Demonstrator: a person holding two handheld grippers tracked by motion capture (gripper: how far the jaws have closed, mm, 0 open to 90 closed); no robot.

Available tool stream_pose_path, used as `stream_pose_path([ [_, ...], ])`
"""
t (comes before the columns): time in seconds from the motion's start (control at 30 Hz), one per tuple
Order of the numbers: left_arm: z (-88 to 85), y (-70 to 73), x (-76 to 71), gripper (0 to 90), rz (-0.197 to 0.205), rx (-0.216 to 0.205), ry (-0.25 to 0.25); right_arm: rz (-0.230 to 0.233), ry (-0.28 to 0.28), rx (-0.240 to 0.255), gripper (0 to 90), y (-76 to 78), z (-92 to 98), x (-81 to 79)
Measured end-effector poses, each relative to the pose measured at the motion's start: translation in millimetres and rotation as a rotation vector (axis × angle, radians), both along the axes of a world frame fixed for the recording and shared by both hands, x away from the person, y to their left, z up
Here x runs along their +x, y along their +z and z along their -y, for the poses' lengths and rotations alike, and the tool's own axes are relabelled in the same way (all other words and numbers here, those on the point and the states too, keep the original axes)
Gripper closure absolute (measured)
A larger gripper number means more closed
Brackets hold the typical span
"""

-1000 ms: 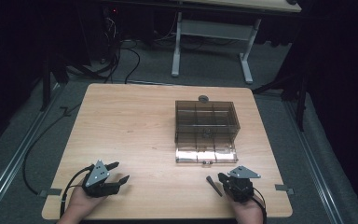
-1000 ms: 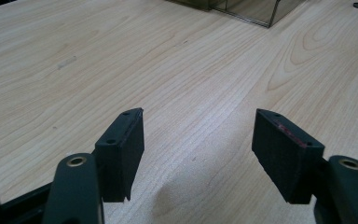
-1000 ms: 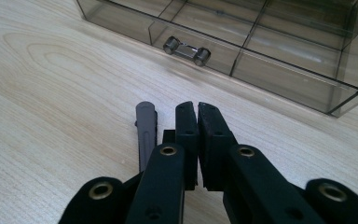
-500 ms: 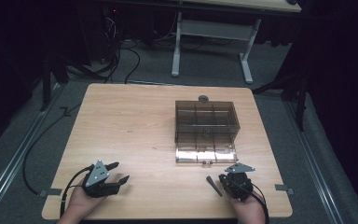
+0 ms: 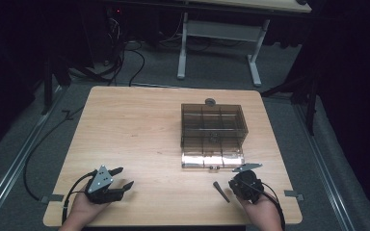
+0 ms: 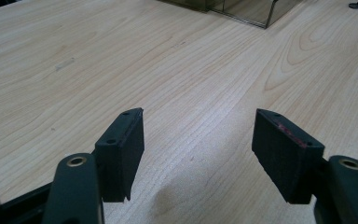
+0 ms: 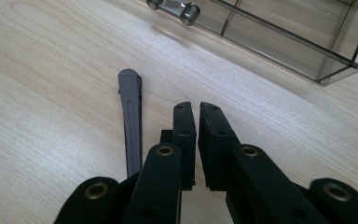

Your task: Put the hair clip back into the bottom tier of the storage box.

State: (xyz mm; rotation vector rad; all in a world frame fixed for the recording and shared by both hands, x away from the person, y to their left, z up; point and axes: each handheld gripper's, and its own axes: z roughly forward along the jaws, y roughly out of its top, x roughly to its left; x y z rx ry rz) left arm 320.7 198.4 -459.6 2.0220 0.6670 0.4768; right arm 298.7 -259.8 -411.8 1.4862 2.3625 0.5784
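In the high view, a wooden table (image 5: 139,130) stood on a grey floor, and the person's hands came in at its near edge. The left gripper (image 5: 120,178) rested at the near left of the table with its two black jaws spread well apart and nothing between them. The right gripper (image 5: 235,185) lay at the near right, and a small grey clip (image 5: 220,191) lay flat on the wood just to its left. A smoky see-through compartment box (image 5: 213,130) sat beyond that gripper, right of the table's middle, with a small round dark thing (image 5: 210,101) just past its far edge. In the left gripper view, the left gripper (image 6: 198,140) had its jaws wide apart over bare wood, gripping nothing, and a corner of the compartment box (image 6: 242,8) showed at the top. In the right gripper view, the right gripper (image 7: 196,112) had its jaws almost together, with a narrow slit between them that held nothing; they had just been opening a little. The grey clip (image 7: 131,119) lay on the table just beside the left jaw, outside the jaws, its rounded end pointing away. The compartment box (image 7: 284,32) lay farther off toward the upper right, with a clear latch (image 7: 175,9) on its near edge.
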Motion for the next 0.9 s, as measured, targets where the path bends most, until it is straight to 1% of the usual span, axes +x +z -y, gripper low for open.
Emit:
stream_pose_path([
  [0.03,0.0,0.0,0.0,34.6,0.000,0.000,0.000,0.000,0.000,0.000,85.5,0.0,0.0,0.0],
  [0.1,-0.1,0.0,0.1,34.5,-0.001,-0.002,0.000,-0.029,0.004,-0.001,84.8,2.4,-0.8,1.6],
  [0.13,-0.1,0.0,0.1,34.5,-0.001,-0.002,0.000,-0.029,0.004,-0.001,84.8,2.4,-0.8,1.6],
  [0.17,0.0,-0.1,0.1,34.5,0.000,-0.003,0.000,-0.039,0.009,-0.005,84.6,2.9,-1.1,2.3],
  [0.23,0.0,-0.1,0.1,34.5,0.000,-0.003,-0.001,-0.068,0.024,-0.011,83.8,3.9,-1.9,3.6],
  [0.27,-0.1,0.0,0.2,34.5,-0.001,-0.002,-0.002,-0.074,0.034,-0.015,83.7,4.2,-1.7,4.3],
  [0.3,-0.1,0.0,0.2,34.5,-0.001,-0.002,-0.002,-0.093,0.030,-0.015,83.7,4.9,-2.1,4.8],
  [0.5,0.0,0.0,0.1,34.5,-0.001,0.000,-0.004,-0.157,0.045,-0.029,83.0,5.3,-2.2,9.6],
  [0.57,0.1,-0.1,0.1,34.5,0.000,0.000,-0.003,-0.182,0.052,-0.046,82.5,4.4,-3.0,11.1],
  [0.6,0.1,0.0,0.1,34.5,-0.001,0.001,-0.003,-0.205,0.061,-0.063,81.9,3.5,-4.2,12.5],
  [0.63,0.1,-0.1,0.1,34.5,0.000,0.001,-0.003,-0.205,0.061,-0.063,81.9,3.5,-4.2,12.5],
  [0.7,0.1,0.0,0.1,34.5,-0.001,0.000,-0.003,-0.222,0.069,-0.069,81.2,3.0,-5.5,13.8],
  [0.73,0.0,0.0,0.1,34.5,-0.001,0.000,-0.003,-0.239,0.079,-0.080,80.7,3.2,-6.7,15.0],
  [0.77,0.0,0.0,0.1,34.5,-0.001,0.000,-0.003,-0.239,0.079,-0.080,80.7,3.2,-6.7,15.0],
  [0.9,-0.1,0.0,0.1,34.5,-0.002,0.000,-0.003,-0.280,0.103,-0.092,78.7,4.3,-9.8,17.6],
])
